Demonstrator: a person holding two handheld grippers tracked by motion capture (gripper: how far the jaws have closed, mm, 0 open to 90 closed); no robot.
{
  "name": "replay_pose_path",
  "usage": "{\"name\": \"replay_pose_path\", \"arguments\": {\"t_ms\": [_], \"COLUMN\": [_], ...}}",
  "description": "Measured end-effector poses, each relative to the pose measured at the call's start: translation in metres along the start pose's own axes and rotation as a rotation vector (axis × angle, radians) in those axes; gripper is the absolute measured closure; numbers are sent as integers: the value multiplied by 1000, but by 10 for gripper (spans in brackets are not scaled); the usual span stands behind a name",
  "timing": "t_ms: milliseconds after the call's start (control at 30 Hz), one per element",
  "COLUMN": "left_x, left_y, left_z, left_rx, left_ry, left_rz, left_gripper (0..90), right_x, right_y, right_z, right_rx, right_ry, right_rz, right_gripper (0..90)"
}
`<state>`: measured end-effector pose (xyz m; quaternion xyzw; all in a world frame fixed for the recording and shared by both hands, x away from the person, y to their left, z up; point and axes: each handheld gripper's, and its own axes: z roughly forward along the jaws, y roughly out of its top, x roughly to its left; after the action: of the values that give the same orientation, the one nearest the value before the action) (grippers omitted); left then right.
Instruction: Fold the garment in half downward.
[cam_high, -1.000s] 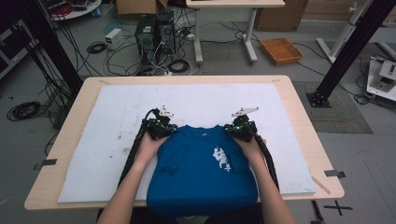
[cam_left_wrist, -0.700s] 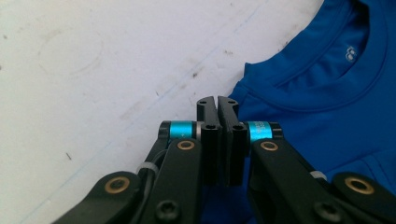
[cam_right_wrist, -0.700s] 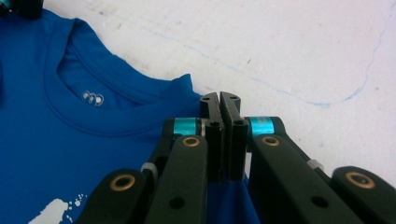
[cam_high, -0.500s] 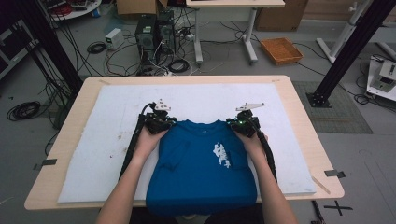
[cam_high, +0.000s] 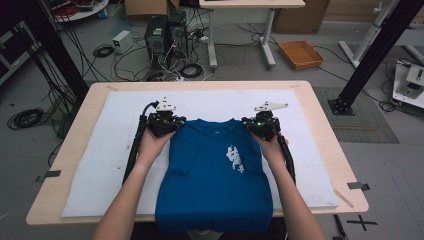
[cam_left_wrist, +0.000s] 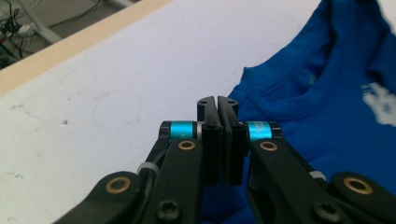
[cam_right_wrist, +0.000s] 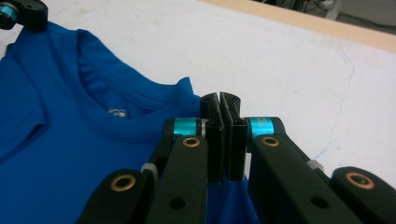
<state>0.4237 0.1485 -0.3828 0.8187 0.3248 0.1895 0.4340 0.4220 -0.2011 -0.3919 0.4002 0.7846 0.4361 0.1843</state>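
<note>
I am holding a blue short-sleeved cotton T-shirt (cam_high: 215, 180) with a white chest print, its hem hanging over the near table edge and its body lying on a white padded mat (cam_high: 100, 165). My left gripper (cam_high: 167, 122) is pinching the left shoulder with jaws clamped together; my right gripper (cam_high: 260, 125) is pinching the right shoulder likewise. Beyond, the pale wooden table (cam_high: 320, 125) is meeting a cable-strewn floor.
</note>
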Motion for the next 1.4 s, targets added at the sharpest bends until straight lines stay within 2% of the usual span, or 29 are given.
{"name": "replay_pose_path", "arguments": {"t_ms": [133,333,367,400,533,767,833,1033,1233,1367,1400], "left_x": [-16,-43,-43,-52,-68,-102,-112,-136,-157,-164,-165], "left_y": [0,-11,-11,-15,-28,-54,-61,-87,-112,-120,-124], "left_z": [-18,-44,-44,-52,-67,-92,-98,-106,-110,-109,-108], "left_rx": [-18,-59,-59,-65,-85,-77,-79,-34,20,46,64], "left_ry": [-6,-22,-22,-23,-23,-46,-55,-92,-104,-119,-135], "left_rz": [54,109,109,132,164,266,278,331,417,434,440], "left_gripper": [881,881,881,881,881,881,881,880,879,877,873], "right_x": [14,37,41,46,64,93,100,120,135,144,147], "right_y": [-4,-18,-21,-25,-42,-76,-86,-117,-139,-150,-153], "right_z": [-18,-48,-53,-59,-78,-106,-114,-125,-134,-136,-136], "right_rx": [-28,-63,-65,-70,-85,-79,-74,-42,0,25,37], "right_ry": [1,-16,-23,-29,-41,-58,-61,-59,-52,-34,-28], "right_rz": [-22,-67,-75,-89,-116,-179,-186,-225,-254,-263,-270], "right_gripper": [891,891,891,891,890,890,890,890,887,856,845]}}
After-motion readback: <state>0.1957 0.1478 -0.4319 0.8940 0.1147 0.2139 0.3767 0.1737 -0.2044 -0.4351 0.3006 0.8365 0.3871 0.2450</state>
